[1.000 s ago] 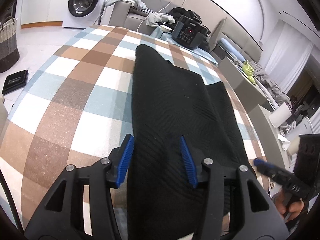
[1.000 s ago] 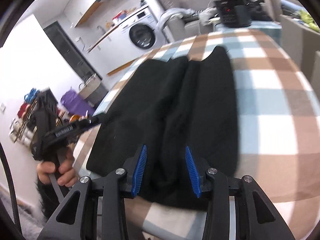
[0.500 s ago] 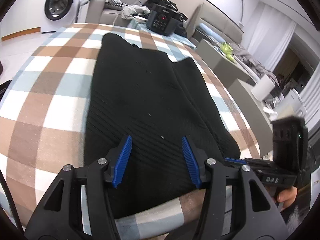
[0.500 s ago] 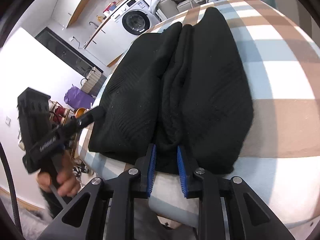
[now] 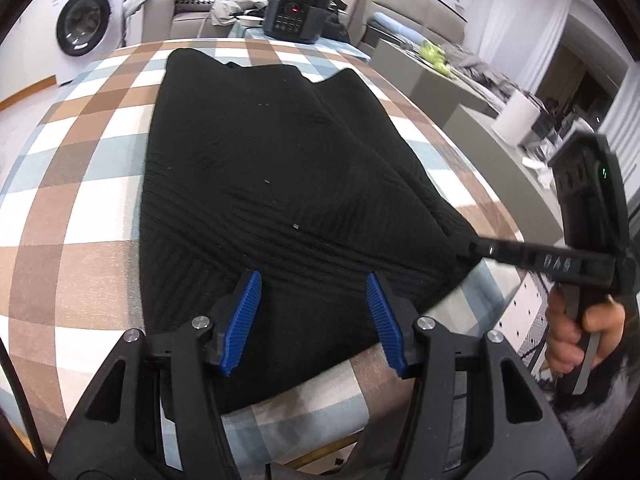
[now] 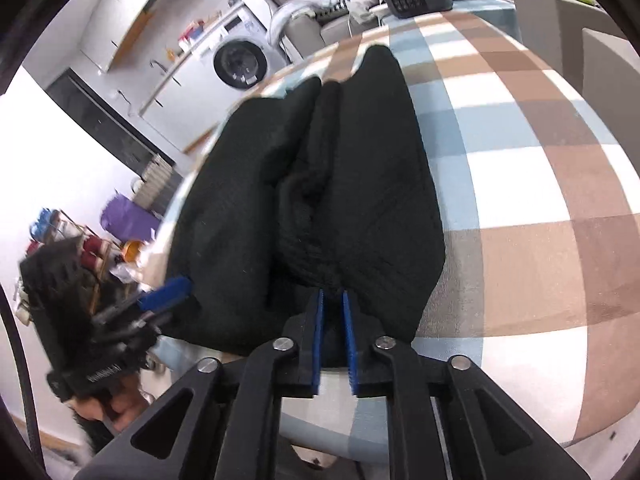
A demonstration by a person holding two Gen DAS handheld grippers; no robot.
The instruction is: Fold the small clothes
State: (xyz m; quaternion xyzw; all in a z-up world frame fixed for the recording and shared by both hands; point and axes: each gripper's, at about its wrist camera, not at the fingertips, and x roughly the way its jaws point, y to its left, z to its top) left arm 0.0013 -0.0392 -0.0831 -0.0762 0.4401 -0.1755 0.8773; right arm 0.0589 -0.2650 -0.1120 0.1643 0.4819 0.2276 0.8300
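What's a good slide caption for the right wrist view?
Right gripper closing on the near hem of the black knit garment on the checked tablecloth.

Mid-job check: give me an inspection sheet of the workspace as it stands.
Surface: checked tablecloth, flat.
Job's things: black knit garment lying lengthwise, near hem at the table edge.
Clutter: nothing seen on the cloth.
Grippers: left gripper jaws opening, over the hem without pressing; right gripper closing, fabric between its pads.
Cables: white cable behind the table.
Surroundings: washing machine, black appliance, sofa.
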